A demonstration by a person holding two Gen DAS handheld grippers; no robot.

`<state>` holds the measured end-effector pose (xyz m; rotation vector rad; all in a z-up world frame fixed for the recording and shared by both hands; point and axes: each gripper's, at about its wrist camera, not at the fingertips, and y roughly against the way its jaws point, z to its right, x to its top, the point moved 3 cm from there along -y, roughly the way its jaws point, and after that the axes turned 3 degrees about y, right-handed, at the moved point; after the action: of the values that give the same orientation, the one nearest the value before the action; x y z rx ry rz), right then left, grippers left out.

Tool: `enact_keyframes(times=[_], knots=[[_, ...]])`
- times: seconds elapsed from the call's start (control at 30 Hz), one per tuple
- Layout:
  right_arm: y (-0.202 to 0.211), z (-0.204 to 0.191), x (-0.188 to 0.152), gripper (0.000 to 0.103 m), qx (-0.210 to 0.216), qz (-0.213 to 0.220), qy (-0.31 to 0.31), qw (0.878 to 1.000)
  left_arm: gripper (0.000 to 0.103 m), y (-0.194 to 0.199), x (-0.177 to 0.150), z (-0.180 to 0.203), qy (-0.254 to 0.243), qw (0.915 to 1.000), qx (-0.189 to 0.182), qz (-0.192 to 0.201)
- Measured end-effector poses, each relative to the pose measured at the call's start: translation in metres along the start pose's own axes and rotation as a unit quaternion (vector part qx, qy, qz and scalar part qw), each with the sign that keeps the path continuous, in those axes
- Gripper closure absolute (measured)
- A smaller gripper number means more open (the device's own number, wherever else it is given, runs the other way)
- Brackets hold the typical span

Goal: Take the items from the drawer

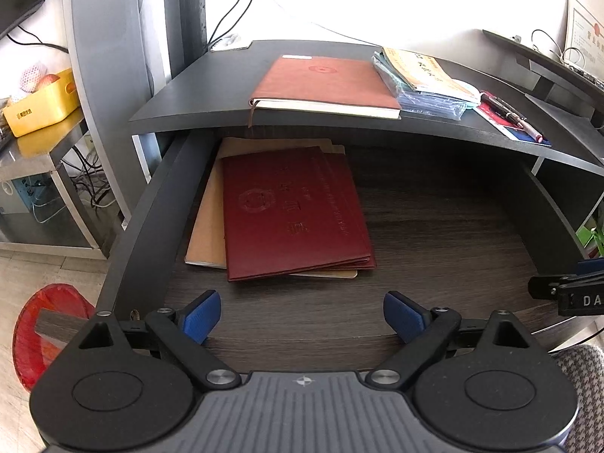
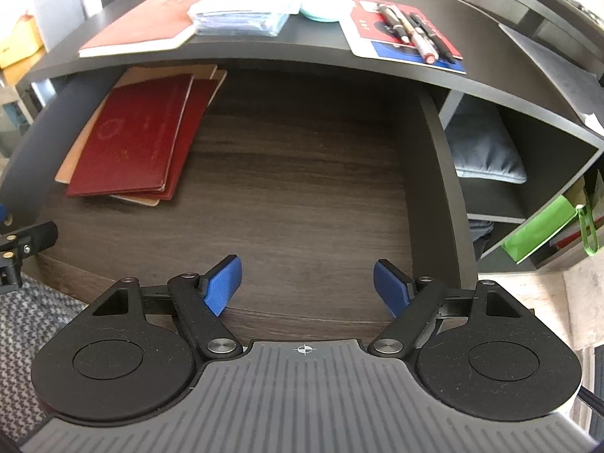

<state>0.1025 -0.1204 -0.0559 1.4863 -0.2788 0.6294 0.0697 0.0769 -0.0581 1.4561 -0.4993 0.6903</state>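
I have both tools hovering at the drawer's (image 1: 434, 226) front edge, the left gripper (image 1: 302, 317) and right gripper (image 2: 307, 287) each spread wide and holding nothing. What I'm after, the dark red folders (image 1: 290, 211), sits left of centre in the left view, stacked on tan folders (image 1: 205, 222) against the drawer's left wall. I judge the covers stiff, flat, light and a bit slick, so I'd pinch the near edge where it overhangs the tan ones. How many red covers are stacked I can't quite tell; perhaps three.
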Motion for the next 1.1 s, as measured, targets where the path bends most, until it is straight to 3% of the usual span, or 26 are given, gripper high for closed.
enact_keyframes(times=[0.3,0.43,0.53,0.6,0.77,1.1], knots=[[-0.005,-0.043,0.022,0.021,0.04,-0.001,0.047,0.998,0.01,-0.002,0.008,-0.019,0.014,0.9997,0.02,0.002],[-0.01,-0.062,0.042,0.021,0.071,0.018,0.041,0.996,0.01,-0.008,0.012,-0.035,0.029,0.9989,0.036,0.0],[-0.019,-0.072,0.058,0.026,0.093,0.027,0.029,0.995,0.01,-0.011,0.013,-0.043,0.032,0.9989,0.034,-0.003],[-0.027,-0.079,0.069,0.037,0.107,0.029,0.021,0.994,0.01,-0.014,0.013,-0.045,0.028,0.9992,0.028,-0.005],[-0.054,-0.091,0.09,0.045,0.133,0.006,0.006,0.991,0.01,-0.023,0.013,-0.048,0.026,0.9994,0.017,-0.016],[-0.112,-0.094,0.105,0.046,0.192,-0.079,-0.039,0.977,0.01,-0.038,0.011,-0.055,0.027,0.9988,0.019,-0.036]])
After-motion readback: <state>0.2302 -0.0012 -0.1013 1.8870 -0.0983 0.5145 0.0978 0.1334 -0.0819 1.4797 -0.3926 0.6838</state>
